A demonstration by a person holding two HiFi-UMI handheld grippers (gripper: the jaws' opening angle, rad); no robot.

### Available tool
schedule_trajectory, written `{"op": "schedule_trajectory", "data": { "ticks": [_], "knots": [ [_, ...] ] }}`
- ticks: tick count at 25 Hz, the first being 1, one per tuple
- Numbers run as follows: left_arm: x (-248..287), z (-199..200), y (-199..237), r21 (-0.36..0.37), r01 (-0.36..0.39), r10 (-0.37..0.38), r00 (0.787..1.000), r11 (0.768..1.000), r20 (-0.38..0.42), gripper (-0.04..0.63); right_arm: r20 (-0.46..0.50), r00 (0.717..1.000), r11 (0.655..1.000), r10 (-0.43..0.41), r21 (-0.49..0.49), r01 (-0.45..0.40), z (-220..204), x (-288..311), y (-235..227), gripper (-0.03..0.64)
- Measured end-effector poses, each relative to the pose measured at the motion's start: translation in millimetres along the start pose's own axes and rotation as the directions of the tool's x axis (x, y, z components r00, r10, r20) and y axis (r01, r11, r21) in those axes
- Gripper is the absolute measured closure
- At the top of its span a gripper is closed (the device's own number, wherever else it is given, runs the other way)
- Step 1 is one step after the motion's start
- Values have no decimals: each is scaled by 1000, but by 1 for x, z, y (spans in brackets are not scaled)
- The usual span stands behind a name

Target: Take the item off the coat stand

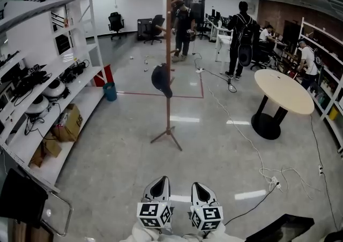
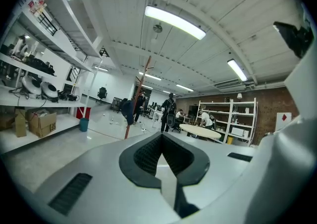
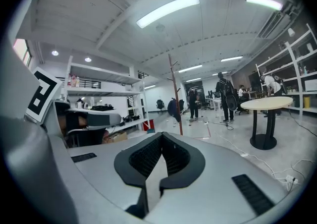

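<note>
Out on the open floor [image 1: 112, 144], the dark item [image 1: 161, 80] hangs partway up the coat stand [image 1: 168, 32], well apart from the left gripper [image 1: 159, 186] and right gripper [image 1: 200, 189], which sit low, side by side, fingers closed on nothing. That stand looks spindly on its thin feet, so I'd guess a sideways tug rather than a lift could topple it

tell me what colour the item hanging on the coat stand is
Dark navy, nearly black. The item on the coat stand shows best in the head view.
</note>
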State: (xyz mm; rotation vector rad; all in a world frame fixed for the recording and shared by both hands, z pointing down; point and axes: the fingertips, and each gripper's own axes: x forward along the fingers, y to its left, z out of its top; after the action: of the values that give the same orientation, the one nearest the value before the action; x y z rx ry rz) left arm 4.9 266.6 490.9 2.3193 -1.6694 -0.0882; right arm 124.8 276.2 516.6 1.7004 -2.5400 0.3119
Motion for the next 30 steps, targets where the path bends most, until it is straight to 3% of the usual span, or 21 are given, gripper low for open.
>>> {"op": "schedule_trajectory", "data": {
  "ticks": [21,30],
  "knots": [
    [80,27,70,41,12,-12,1000,999,-7,595,3,1000,1000,25,5,-26,19,121,15,607],
    [120,37,102,26,19,-19,1000,999,-1,596,13,1000,1000,13,-8,-13,29,169,12,607]
  ]
}}
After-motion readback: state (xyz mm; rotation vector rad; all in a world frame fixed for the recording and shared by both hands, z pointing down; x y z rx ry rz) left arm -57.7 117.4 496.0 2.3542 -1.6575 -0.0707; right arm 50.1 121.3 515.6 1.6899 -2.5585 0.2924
